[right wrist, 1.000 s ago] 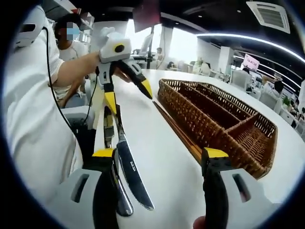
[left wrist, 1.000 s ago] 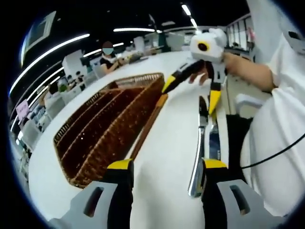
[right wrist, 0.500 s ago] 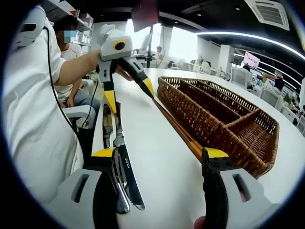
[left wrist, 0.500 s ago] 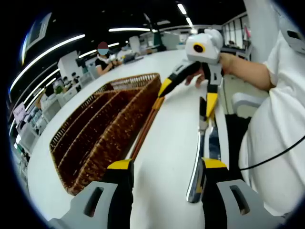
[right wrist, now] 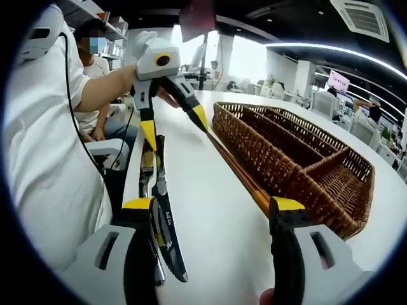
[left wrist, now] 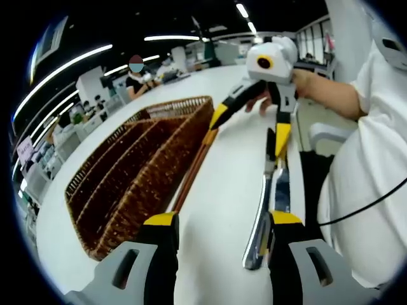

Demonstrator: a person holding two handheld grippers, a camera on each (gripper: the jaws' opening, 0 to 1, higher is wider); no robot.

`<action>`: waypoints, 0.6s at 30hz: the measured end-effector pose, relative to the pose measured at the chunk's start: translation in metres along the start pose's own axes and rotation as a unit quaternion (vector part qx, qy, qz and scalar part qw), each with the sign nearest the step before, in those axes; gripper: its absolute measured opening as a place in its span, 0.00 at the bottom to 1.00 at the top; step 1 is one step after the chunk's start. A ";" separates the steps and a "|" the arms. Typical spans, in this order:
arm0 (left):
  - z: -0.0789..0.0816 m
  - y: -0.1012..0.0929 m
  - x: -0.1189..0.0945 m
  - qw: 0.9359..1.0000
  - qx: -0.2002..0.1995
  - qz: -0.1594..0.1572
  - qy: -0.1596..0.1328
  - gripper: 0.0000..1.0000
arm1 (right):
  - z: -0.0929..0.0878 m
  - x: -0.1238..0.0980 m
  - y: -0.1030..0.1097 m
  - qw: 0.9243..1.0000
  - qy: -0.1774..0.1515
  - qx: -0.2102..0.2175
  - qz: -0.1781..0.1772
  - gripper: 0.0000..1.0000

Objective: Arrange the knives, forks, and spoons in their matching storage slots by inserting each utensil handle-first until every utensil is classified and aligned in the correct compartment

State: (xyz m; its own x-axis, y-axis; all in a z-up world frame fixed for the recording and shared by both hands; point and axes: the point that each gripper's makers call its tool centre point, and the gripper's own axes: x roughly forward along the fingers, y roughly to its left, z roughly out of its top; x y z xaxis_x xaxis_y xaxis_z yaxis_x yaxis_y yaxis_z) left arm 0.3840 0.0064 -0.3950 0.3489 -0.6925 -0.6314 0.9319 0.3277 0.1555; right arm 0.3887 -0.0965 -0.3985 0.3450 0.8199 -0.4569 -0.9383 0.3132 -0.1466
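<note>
Knife: flat on the white counter, at 7 o'clock in the right gripper view, beside other cutlery. Wicker tray: at 9 o'clock in the left gripper view, compartments bare; chopsticks along its near side. Left gripper: fingers released, holding nothing. Right gripper: fingers released, holding nothing.

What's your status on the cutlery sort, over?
Left gripper and right gripper both open, holding nothing. Silver table knife and other utensils lie along the white table's edge. Brown wicker divided tray looks empty, path unobstructed.
</note>
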 end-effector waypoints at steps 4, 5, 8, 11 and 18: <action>0.000 0.000 0.001 1.000 -0.003 -0.001 -0.002 0.55 | -0.001 0.000 -0.002 1.000 -0.004 0.007 -0.004 0.74; 0.000 0.001 0.001 1.000 -0.004 0.000 -0.002 0.55 | -0.001 0.001 -0.004 1.000 -0.004 0.009 -0.005 0.74; 0.000 0.003 0.001 1.000 -0.006 0.002 -0.004 0.55 | -0.001 0.001 -0.005 1.000 -0.005 0.011 -0.006 0.74; 0.000 0.006 0.002 1.000 -0.009 0.004 -0.006 0.54 | -0.002 0.002 -0.007 1.000 -0.006 0.014 -0.008 0.74; -0.001 0.009 0.003 1.000 -0.015 0.006 -0.009 0.54 | -0.003 0.003 -0.014 1.000 -0.007 0.018 -0.017 0.74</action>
State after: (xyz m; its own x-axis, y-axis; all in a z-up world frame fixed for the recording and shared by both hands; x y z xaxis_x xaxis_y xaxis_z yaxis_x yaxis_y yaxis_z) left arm 0.3929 0.0079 -0.3960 0.3619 -0.6993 -0.6165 0.9244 0.3549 0.1400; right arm 0.4021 -0.1001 -0.4001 0.3767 0.8149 -0.4405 -0.9249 0.3577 -0.1292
